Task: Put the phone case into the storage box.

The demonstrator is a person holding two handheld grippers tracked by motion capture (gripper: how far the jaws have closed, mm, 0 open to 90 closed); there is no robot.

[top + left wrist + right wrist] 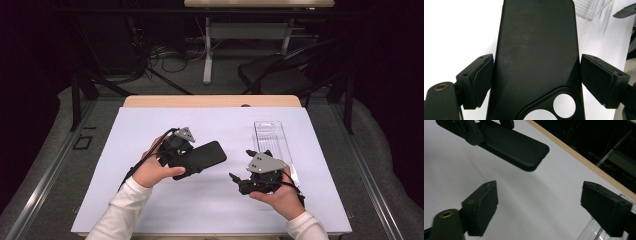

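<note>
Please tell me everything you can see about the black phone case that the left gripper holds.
The matte black phone case looks like soft plastic or rubber, with rounded corners and faint scuff marks. Near one end it has a raised camera area with a round cut-out, through which the white table cover shows. The left gripper holds it by its long sides, near the camera end, with the pads against its edges. It is raised above the table, its far end pointing toward the right gripper.

Bare white mat (150, 125) lay open across the table's left and far side; near the right edge a clear plastic tray (274, 137) blocked passage; the black phone case (202, 157), raised above the mat's middle, stood between the left gripper (175, 150) and right gripper (252, 175); a free gap remained between them.
</note>
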